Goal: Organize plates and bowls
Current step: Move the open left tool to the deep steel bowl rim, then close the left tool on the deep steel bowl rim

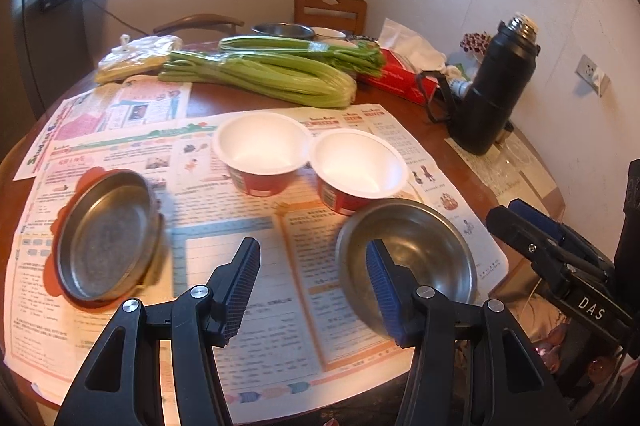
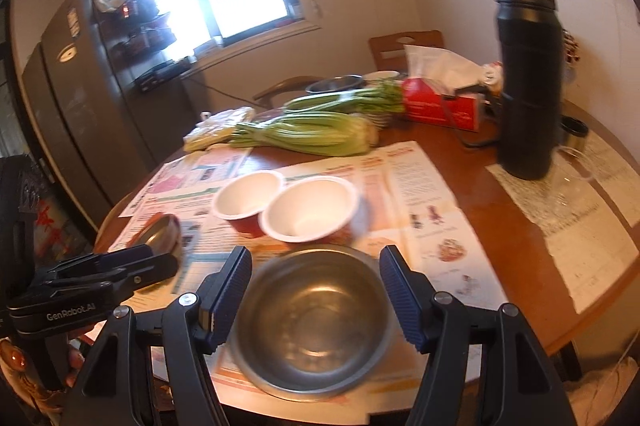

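Observation:
A steel bowl [image 1: 416,250] [image 2: 316,322] stands on newspaper near the table's front edge. Behind it, two red paper bowls with white insides [image 1: 262,142] [image 1: 358,162] [image 2: 250,198] [image 2: 312,206] sit side by side, touching. A shallow steel dish [image 1: 104,238] [image 2: 160,230] rests on a red plate [image 1: 64,218] at the left. My left gripper [image 1: 314,290] hovers open over the newspaper, just left of the steel bowl, with nothing between its fingers. My right gripper [image 2: 316,298] is open above the steel bowl; the bowl shows between its fingers, apart from the pads.
Celery bunches [image 1: 272,74], a red tissue box [image 1: 396,78], a tall black thermos [image 1: 496,86] and a glass cup [image 2: 572,178] stand on the round wooden table [image 2: 480,194]. Another steel bowl [image 1: 282,29] sits at the far side. A chair [image 1: 330,10] and a fridge [image 2: 80,98] stand beyond.

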Demonstrator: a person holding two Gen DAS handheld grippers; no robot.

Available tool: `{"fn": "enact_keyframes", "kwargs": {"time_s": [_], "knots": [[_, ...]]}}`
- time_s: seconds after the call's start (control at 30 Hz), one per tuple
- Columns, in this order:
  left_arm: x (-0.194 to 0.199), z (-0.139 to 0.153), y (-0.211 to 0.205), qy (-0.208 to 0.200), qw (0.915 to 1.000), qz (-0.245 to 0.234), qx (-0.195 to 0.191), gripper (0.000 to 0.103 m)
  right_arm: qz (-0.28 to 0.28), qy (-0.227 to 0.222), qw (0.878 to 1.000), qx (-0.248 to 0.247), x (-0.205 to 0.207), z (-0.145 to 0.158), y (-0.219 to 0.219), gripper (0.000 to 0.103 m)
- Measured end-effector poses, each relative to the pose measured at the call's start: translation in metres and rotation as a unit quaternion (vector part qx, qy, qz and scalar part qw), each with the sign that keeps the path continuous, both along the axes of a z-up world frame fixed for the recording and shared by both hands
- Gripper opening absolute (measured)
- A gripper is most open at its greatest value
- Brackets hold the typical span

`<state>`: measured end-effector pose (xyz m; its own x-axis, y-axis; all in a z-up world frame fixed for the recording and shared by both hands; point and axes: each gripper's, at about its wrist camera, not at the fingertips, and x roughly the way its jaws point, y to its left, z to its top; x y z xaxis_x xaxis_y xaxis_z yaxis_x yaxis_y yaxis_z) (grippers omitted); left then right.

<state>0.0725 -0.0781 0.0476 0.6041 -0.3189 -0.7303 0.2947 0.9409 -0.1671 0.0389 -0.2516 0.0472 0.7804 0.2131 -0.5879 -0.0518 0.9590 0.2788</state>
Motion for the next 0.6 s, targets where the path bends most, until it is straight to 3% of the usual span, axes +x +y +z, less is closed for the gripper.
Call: {"fn": "enact_keyframes", "kwargs": {"time_s": [0.27,0.6], "knots": [[0.005,-0.020,-0.026,0.015,0.9997,-0.015,0.011,0.057,-0.002,0.022,1.000,0.005,-0.003,-0.022,-0.020,0.066],[0.019,-0.049,-0.044,0.043,0.9986,-0.024,0.020,0.057,0.011,0.058,0.998,-0.022,0.005,-0.055,-0.013,0.066]]}}
